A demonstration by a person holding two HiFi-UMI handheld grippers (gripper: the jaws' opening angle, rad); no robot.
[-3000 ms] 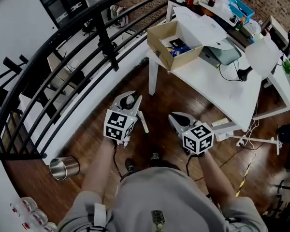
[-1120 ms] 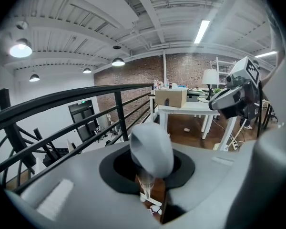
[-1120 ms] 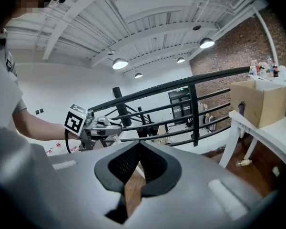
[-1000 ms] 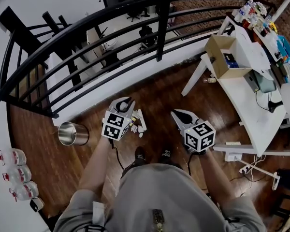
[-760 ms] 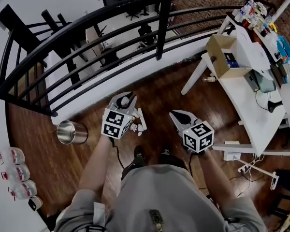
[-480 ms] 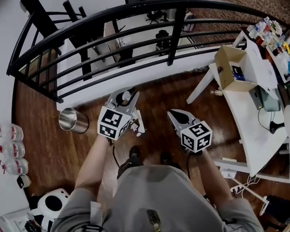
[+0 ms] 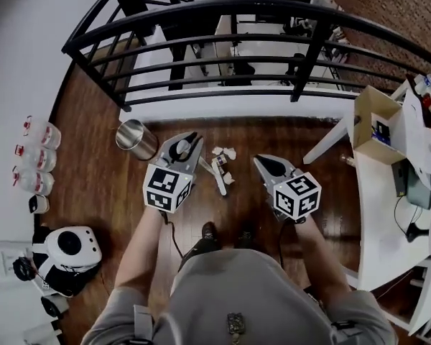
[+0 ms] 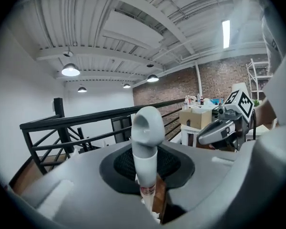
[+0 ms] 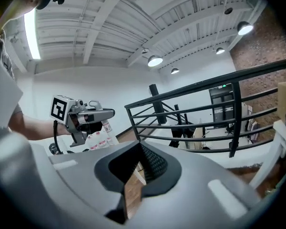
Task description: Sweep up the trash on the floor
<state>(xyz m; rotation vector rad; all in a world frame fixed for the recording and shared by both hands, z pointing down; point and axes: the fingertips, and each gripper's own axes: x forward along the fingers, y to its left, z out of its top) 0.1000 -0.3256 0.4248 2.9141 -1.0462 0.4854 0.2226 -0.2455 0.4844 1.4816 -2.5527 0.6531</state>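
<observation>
Claw on the left (image 7: 186, 147) is clenched on an upright white handle (image 8: 145, 137) with a hooked cap. The right claw (image 7: 264, 164) stands slightly parted with nothing between its pads. Trash (image 7: 223, 153), crumpled white scraps, lies on the wood floor (image 7: 93, 157) between both claws and just ahead of them; a steel bin (image 7: 135, 138) stands near the black railing (image 7: 223, 9).

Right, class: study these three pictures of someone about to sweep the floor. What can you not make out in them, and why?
- Lower end of the white handle: left gripper view, hidden behind the left gripper itself.
- Trash on the floor: head view, bits too small to identify.
- Contents of the cardboard box: head view, too small.
- Table: head view, cut off by the right edge.
- Bottle labels: head view, too small to read.
</observation>
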